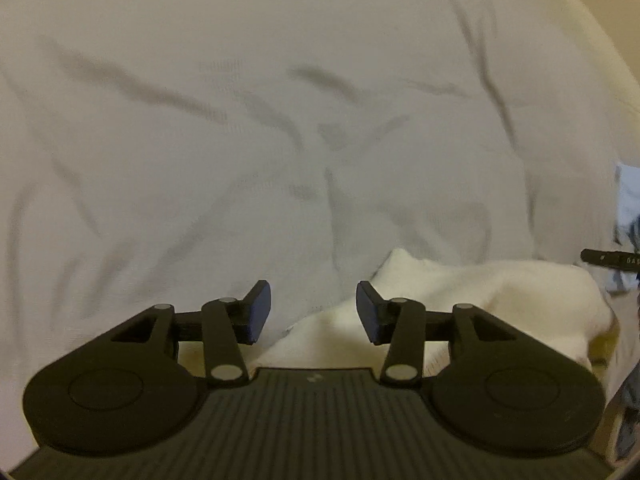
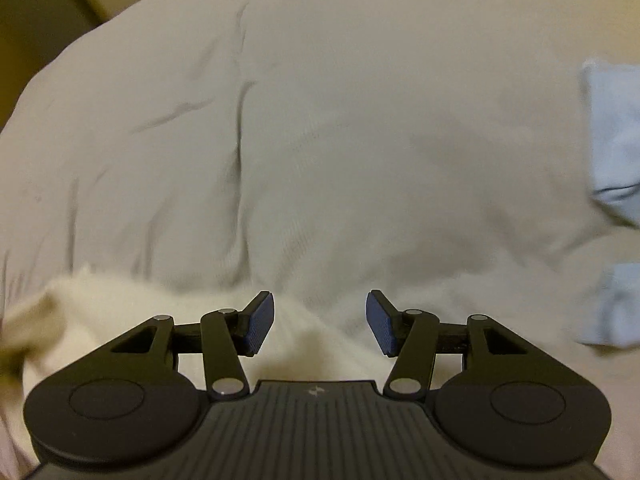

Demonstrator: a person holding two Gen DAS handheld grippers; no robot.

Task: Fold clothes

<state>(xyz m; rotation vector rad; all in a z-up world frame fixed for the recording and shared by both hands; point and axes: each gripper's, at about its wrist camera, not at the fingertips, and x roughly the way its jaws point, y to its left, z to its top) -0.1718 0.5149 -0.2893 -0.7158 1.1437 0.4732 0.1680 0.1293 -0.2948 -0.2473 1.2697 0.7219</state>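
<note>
A cream white garment (image 1: 460, 300) lies bunched on the pale bed sheet (image 1: 240, 120), below and to the right of my left gripper (image 1: 313, 312). That gripper stands open, blue pads apart, nothing between them. In the right wrist view the same cream garment (image 2: 132, 304) spreads from the lower left under my right gripper (image 2: 320, 322). The right gripper is open too, and its jaws hold nothing. Both grippers point steeply down at the bed, just above the cloth.
Light blue clothing (image 2: 616, 140) lies at the right edge of the right wrist view, with another blue piece (image 2: 616, 304) below it. A black gripper part (image 1: 608, 258) and blue fabric (image 1: 628, 208) show at the left view's right edge. The wrinkled sheet (image 2: 360, 120) covers the bed.
</note>
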